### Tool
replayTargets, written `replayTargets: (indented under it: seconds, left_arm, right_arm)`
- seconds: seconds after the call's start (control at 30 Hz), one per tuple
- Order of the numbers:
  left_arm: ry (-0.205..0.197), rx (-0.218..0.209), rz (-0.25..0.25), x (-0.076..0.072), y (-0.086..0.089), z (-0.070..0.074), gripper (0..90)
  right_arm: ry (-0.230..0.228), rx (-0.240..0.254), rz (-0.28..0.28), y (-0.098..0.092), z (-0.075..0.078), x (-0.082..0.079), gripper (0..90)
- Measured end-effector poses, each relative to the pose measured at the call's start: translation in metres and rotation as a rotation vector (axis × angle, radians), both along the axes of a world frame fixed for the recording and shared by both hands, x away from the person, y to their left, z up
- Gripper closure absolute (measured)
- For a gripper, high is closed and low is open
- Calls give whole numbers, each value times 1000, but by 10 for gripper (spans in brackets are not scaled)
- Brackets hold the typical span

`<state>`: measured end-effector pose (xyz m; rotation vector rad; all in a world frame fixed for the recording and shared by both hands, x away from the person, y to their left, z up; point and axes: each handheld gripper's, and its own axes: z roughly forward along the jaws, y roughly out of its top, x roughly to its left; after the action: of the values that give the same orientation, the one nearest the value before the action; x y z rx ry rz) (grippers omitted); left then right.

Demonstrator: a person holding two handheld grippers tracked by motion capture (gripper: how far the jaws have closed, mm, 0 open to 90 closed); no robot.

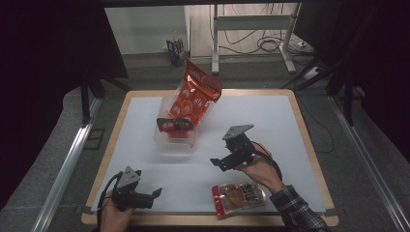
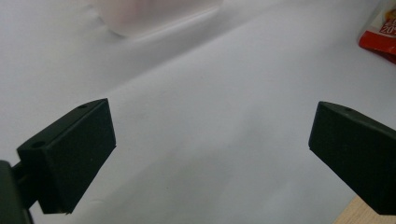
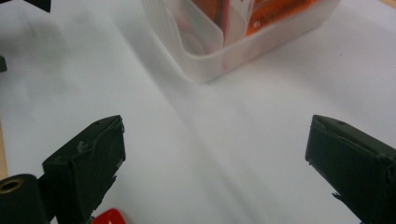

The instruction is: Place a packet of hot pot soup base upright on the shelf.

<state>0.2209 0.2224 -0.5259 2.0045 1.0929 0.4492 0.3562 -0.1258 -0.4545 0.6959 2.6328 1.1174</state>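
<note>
At the lower left of the high view, the left tool (image 1: 155,193) lies low over the white table (image 1: 290,125), held in a hand at the bottom edge, with its black jaws pointing toward the right of the frame. In the left gripper view its jaws stand wide apart with nothing between them, only bare white table surface, and the corner of a red packet sits at the upper right of that frame. Just left of centre in the high view, a clear plastic container (image 1: 170,140) stands on the table, well apart from both tools. A dark snack packet (image 1: 175,124) rests across its near rim, and a large red-orange bag (image 1: 196,94) leans out of it toward the upper centre of the frame. Right of centre, the right tool (image 1: 218,164) hangs above the table in the person's right hand, its jaws pointing left toward the container. In the right gripper view those jaws are spread wide and empty, with the container's corner ahead of them at the upper centre of that frame. Below this tool, near the bottom edge of the table in the high view, a flat red and clear snack pouch (image 1: 238,197) lies just beside the plaid-sleeved wrist, apart from the jaws.
</note>
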Motion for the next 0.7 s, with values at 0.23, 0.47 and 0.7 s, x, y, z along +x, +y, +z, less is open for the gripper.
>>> replayTargets:
  seconds: [0.23, 0.47, 0.7]
  left_arm:
    - [-1, 1, 3, 0, 0, 0, 6]
    - [8, -8, 2, 0, 0, 0, 6]
    - [16, -18, 1, 0, -1, 1, 12]
  right_arm:
    - [47, 4, -45, -19, -14, -14, 96]
    - [48, -27, -110, -43, -20, -25, 323]
    - [31, -39, -131, -62, -17, -36, 429]
